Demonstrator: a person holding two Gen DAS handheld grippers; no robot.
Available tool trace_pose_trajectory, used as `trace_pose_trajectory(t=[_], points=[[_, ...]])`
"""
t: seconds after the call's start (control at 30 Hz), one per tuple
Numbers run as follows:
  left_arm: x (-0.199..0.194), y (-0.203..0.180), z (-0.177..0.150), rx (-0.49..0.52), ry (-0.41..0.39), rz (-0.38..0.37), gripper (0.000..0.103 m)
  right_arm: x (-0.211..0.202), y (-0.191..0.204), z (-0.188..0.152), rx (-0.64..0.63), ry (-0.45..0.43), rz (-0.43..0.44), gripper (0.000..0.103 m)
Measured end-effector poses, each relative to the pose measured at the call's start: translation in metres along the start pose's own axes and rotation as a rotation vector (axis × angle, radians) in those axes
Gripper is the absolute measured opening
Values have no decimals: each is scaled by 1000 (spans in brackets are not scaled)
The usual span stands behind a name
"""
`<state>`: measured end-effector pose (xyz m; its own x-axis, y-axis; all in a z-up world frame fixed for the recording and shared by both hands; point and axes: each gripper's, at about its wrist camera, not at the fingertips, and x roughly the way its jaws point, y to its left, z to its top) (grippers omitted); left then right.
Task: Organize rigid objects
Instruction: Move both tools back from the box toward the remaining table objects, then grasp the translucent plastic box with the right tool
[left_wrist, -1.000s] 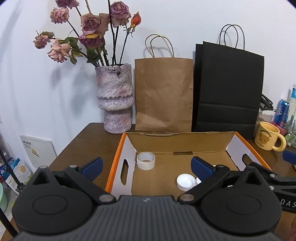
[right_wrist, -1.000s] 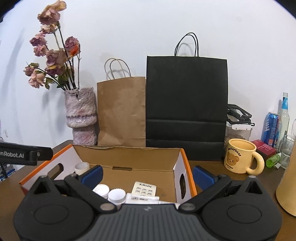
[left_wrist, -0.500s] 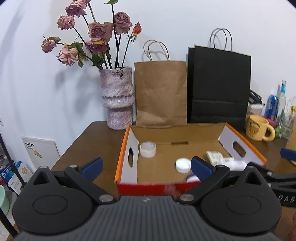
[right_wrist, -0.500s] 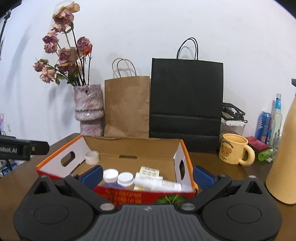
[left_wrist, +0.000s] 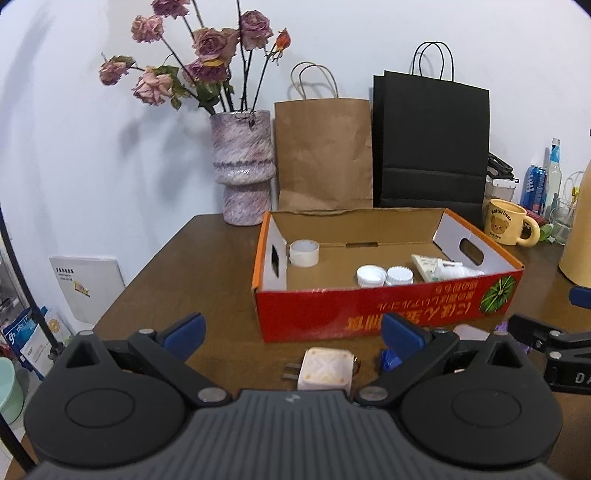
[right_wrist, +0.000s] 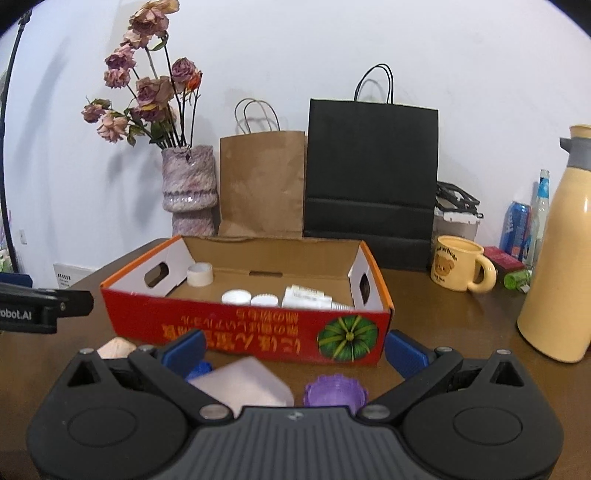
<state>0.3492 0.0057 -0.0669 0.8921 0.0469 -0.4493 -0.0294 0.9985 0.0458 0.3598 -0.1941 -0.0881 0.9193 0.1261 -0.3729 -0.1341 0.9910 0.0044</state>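
- Left wrist view: red cardboard box (left_wrist: 384, 314) on the brown table (left_wrist: 207, 266), already holding a tape roll (left_wrist: 304, 252), two white caps (left_wrist: 384, 276) side by side, a printed card and a white tube (left_wrist: 456, 268).
- Still outside, just in front of the box wall: white plug adapter (left_wrist: 325, 373) between the left gripper (left_wrist: 291, 330) fingers, small blue piece (left_wrist: 389, 360) beside it; in the right wrist view, purple ridged cap (right_wrist: 335, 392) and pale pink block (right_wrist: 243, 384) below the right gripper (right_wrist: 295, 343).
- Both sets of tongs spread wide apart, nothing clamped.
- Changed over the last second: both cameras pulled back from over the box, so its front wall and the loose pieces now show; probably a drop finished and the next pick being lined up.
- Remaining work, by this reading: at least four pieces to box.
- Legible writing: "Butterbear" on the yellow mug (left_wrist: 506, 227); "obot.AI" on the opposite gripper body; box lettering upside down, seemingly East Asian script, not readable here, next to a green pumpkin picture.
- Further out: vase of dried roses (left_wrist: 243, 166), brown paper bag (left_wrist: 323, 155), black bag (left_wrist: 430, 140), cream flask (right_wrist: 557, 251).
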Motion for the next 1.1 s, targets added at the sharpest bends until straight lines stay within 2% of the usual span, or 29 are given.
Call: trace_pose_trajectory(t=[0.3, 0.57, 1.1], points=[[2, 13, -34, 3, 36, 41, 103, -13, 4, -25, -7, 66, -10, 103], [2, 26, -42, -38, 32, 41, 103, -9, 15, -33, -37, 98, 3, 103], [9, 35, -44, -81, 61, -9, 103, 49, 35, -20, -175, 140, 101, 103]])
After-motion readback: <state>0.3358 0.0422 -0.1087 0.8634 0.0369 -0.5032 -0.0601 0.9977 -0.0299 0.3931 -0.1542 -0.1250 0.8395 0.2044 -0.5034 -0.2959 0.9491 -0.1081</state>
